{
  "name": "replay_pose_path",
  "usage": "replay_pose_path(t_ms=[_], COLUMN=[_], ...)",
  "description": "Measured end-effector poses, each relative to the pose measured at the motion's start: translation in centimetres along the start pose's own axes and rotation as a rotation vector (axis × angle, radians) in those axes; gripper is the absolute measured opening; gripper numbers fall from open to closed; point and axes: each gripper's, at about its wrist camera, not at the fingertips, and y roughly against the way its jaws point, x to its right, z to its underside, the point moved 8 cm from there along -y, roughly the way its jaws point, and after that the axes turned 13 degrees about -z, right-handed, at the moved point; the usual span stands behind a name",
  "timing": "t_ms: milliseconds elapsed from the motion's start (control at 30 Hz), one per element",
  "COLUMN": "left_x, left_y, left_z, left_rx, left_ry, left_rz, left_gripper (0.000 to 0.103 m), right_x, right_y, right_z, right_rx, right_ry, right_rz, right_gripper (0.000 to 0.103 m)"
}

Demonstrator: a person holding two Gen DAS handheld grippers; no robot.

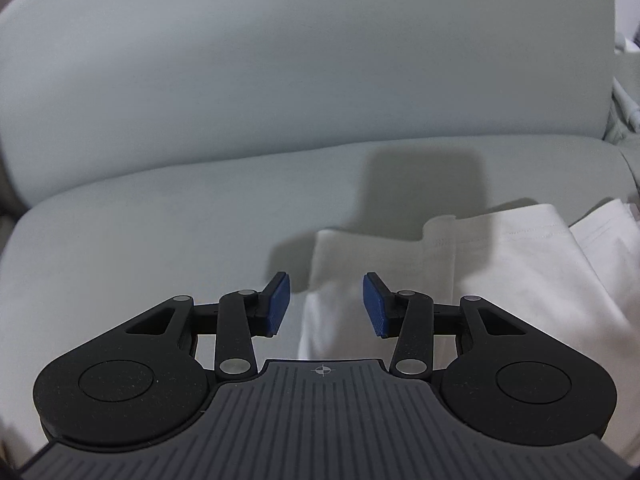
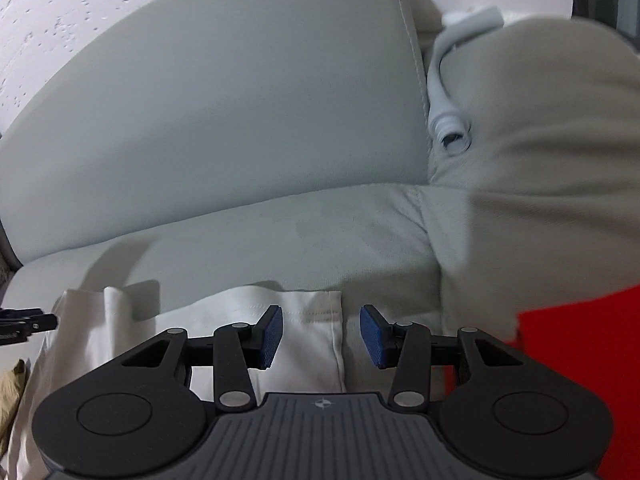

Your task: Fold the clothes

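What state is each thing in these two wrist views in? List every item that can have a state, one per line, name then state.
White garment: lying on the sofa seat, partly folded, layers overlapping, not gripped.
Left gripper: open, nothing between the pads, above the garment's left edge.
Right gripper: open, nothing between the pads, above the garment's right edge.
Red cloth: lying at the right, beside the white garment.
Sofa: seat partly covered by clothes.
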Motion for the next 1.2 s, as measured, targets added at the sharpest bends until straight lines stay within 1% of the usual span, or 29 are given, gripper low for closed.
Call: replay_pose_path(t_ms=[67,100,133,167,200,233,267,300,333,400,433,467,533,600,700,800,867,933,1000,1067,1100,1133,1167,1200], left_x=[0.5,0.8,1.1,1.5,1.9,2.3,2.8,3.0,2.8,1.1,0.1,-1.5,-4.0,-6.0,-8.6,-9.3,-9.5,-9.3,-8.9,-7.7,-7.2,-7.0,-6.8,-6.7], left_y=[-1.0,-1.1,-1.2,-1.3,-1.1,-0.9,-0.6,-0.2,0.1,1.5,2.1,3.0,4.2,4.8,4.9,3.2,1.9,0.1,-2.3,-4.9,-5.9,-6.3,-6.5,-6.6], left_z=[-0.3,-0.4,-0.5,-0.5,-0.5,-0.5,-0.3,-0.2,-0.2,-0.5,-0.8,-1.2,-2.1,-3.1,-4.7,-5.4,-5.7,-6.3,-6.8,-6.3,-6.1,-5.8,-5.6,-5.5], left_rx=[0.000,0.009,0.018,0.026,0.033,0.041,0.052,0.064,0.076,0.134,0.159,0.198,0.252,0.284,0.315,0.305,0.308,0.300,0.263,0.193,0.164,0.153,0.155,0.153], left_ry=[-0.033,-0.049,-0.065,-0.083,-0.102,-0.127,-0.160,-0.181,-0.181,-0.129,-0.102,-0.064,-0.026,0.007,0.048,0.032,0.020,0.028,0.038,0.008,-0.005,-0.017,-0.031,-0.038], left_rz=[0.007,0.011,0.015,0.021,0.031,0.037,0.030,0.017,0.001,-0.078,-0.104,-0.146,-0.215,-0.263,-0.318,-0.342,-0.371,-0.385,-0.388,-0.388,-0.390,-0.405,-0.434,-0.458], left_gripper=[0.048,0.048,0.038,0.031,0.013,0.005,0.005,0.004,0.004,0.004,0.004,0.004,0.004,0.004,0.004,0.004,0.004,0.004,0.004,0.005,0.007,0.010,0.011,0.021], right_x=[0.4,0.5,0.4,0.1,-0.1,-0.6,-1.3,-2.0,-2.4,-3.6,-4.5,-5.5,-6.8,-7.8,-8.7,-9.0,-9.0,-9.1,-8.7,-8.2,-7.8,-7.1,-6.6,-6.3], right_y=[-1.0,-1.4,-1.6,-1.7,-1.7,-1.8,-1.8,-1.8,-1.7,-1.0,-0.2,0.7,1.9,2.5,2.3,0.8,-0.8,-2.7,-4.8,-6.7,-7.5,-8.7,-9.3,-9.6], right_z=[0.2,0.3,0.3,0.3,0.4,0.4,0.5,0.5,0.4,-0.3,-1.0,-2.0,-3.6,-5.6,-8.1,-9.3,-9.4,-9.3,-9.1,-8.7,-8.3,-7.6,-7.1,-6.8], right_rx=[-0.026,-0.035,-0.040,-0.041,-0.045,-0.062,-0.084,-0.105,-0.115,-0.095,-0.061,-0.016,0.058,0.119,0.169,0.170,0.167,0.154,0.122,0.084,0.058,-0.001,-0.042,-0.065], right_ry=[0.015,0.027,0.043,0.061,0.082,0.112,0.147,0.193,0.232,0.307,0.363,0.429,0.517,0.561,0.585,0.574,0.581,0.607,0.615,0.609,0.592,0.545,0.507,0.480], right_rz=[0.012,0.015,0.016,0.016,0.015,0.012,0.009,0.026,0.045,0.074,0.094,0.115,0.164,0.197,0.247,0.262,0.272,0.295,0.319,0.343,0.354,0.358,0.359,0.361], right_gripper=[0.043,0.044,0.043,0.036,0.031,0.013,0.006,0.005,0.005,0.005,0.004,0.004,0.004,0.004,0.004,0.004,0.004,0.004,0.004,0.004,0.005,0.006,0.013,0.015])
